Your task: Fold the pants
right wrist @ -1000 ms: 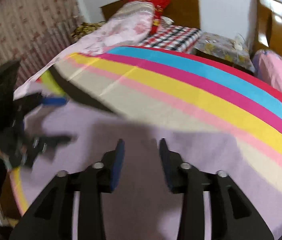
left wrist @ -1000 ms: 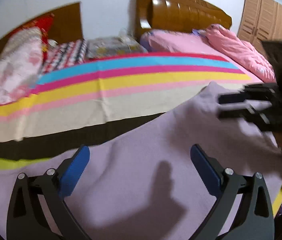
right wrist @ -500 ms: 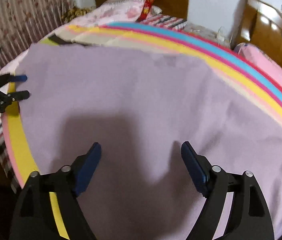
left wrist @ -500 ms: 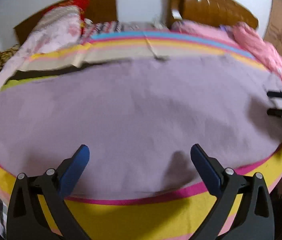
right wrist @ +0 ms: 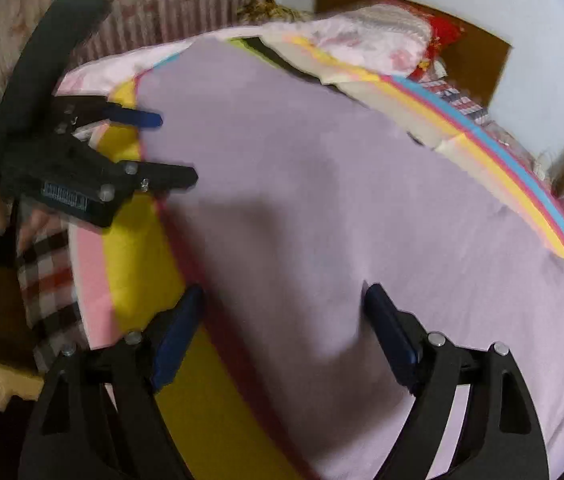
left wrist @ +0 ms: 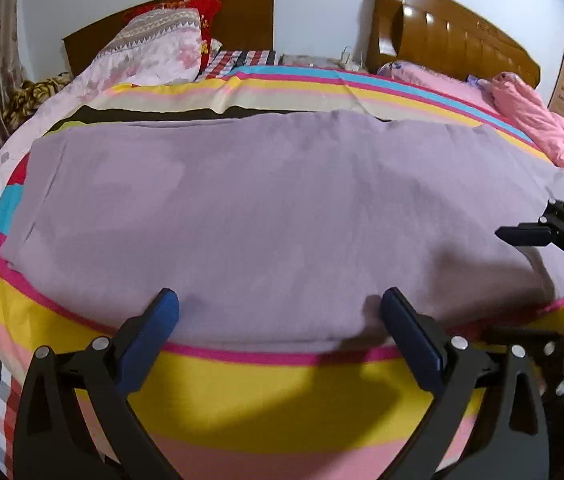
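Lilac pants (left wrist: 273, 208) lie spread flat across the striped sheet (left wrist: 282, 400), their long edge along the pink stripe near me. My left gripper (left wrist: 278, 299) hovers open over that near edge, with only flat cloth below its blue pads. In the right wrist view the pants (right wrist: 342, 200) fill the middle. My right gripper (right wrist: 284, 295) straddles their near edge with its jaws opening and nothing pinched between them. The left gripper (right wrist: 175, 149) shows at the left there, open, held by a hand. The right gripper (left wrist: 522, 284) shows at the right edge of the left wrist view.
A floral quilt (left wrist: 145, 56) and a red pillow (left wrist: 201, 4) lie at the head of the bed below a dark headboard (left wrist: 241, 12). A second bed with a pink duvet (left wrist: 542, 128) stands to the right. Checked cloth (right wrist: 45, 276) hangs at the bedside.
Both grippers have drawn back from above the pants to the bed's near edge. The right jaws have spread wider. The pants now lie flat and fully in view.
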Tool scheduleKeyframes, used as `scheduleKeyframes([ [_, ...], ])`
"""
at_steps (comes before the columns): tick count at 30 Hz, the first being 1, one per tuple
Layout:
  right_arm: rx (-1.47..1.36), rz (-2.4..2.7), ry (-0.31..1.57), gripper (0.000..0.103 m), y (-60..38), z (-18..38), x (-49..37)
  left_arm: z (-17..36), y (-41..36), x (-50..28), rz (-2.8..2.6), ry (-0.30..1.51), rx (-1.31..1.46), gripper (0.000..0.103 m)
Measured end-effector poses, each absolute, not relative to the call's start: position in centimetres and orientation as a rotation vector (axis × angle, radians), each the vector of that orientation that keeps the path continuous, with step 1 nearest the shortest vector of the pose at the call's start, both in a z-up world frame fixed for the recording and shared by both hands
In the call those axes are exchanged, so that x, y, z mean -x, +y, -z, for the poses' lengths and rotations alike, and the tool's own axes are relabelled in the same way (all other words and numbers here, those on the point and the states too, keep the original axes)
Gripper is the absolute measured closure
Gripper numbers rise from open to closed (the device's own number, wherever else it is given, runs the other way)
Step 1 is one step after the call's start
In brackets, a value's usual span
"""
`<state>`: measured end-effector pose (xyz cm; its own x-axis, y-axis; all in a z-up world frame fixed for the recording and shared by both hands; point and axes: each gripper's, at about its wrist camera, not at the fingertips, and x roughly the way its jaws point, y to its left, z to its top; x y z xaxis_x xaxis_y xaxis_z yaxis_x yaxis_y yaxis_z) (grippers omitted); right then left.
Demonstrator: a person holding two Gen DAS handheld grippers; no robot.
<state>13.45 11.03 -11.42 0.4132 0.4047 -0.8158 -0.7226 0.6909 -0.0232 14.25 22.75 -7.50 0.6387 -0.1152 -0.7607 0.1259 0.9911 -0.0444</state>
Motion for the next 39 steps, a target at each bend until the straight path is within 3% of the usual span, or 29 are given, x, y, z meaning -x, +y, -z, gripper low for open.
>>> scheduleKeyframes([
  [8, 0.257, -0.676, 0.827, 0.025, 11.0, 7.6, -17.1, 5.7, 24.9, -13.2, 0.162, 0.792, 0.125, 0.002],
  [14, 0.412, -0.619, 0.832, 0.026, 14.3, 10.9, -18.2, 7.9, 26.3, -13.4, 0.049, 0.874, 0.089, 0.002],
  [20, 0.337, -0.824, 0.862, 0.032, 13.6, 8.8, -17.1, 7.9, 29.0, -11.1, 0.018, 0.860, 0.170, 0.002],
  [22, 0.319, -0.910, 0.840, 0.041, 15.1, 8.4, -16.8, 7.4, 30.0, -10.8, -0.037, 0.821, 0.196, 0.002],
  [26, 0.380, -0.990, 0.860, 0.072, 18.4, 9.9, -17.5, 6.0, 31.9, -10.6, -0.078, 0.740, 0.285, 0.002],
  [31, 0.438, -1.009, 0.838, 0.077, 19.6, 10.5, -17.6, 5.7, 32.1, -10.7, -0.087, 0.728, 0.276, 0.002],
  [36, 0.498, -1.009, 0.772, 0.095, 18.4, 10.0, -15.5, 6.3, 32.6, -11.0, -0.087, 0.739, 0.309, 0.002],
  [39, 0.533, -1.067, 0.749, 0.096, 18.5, 9.5, -13.7, 6.4, 32.9, -10.8, -0.082, 0.731, 0.329, 0.002],
])
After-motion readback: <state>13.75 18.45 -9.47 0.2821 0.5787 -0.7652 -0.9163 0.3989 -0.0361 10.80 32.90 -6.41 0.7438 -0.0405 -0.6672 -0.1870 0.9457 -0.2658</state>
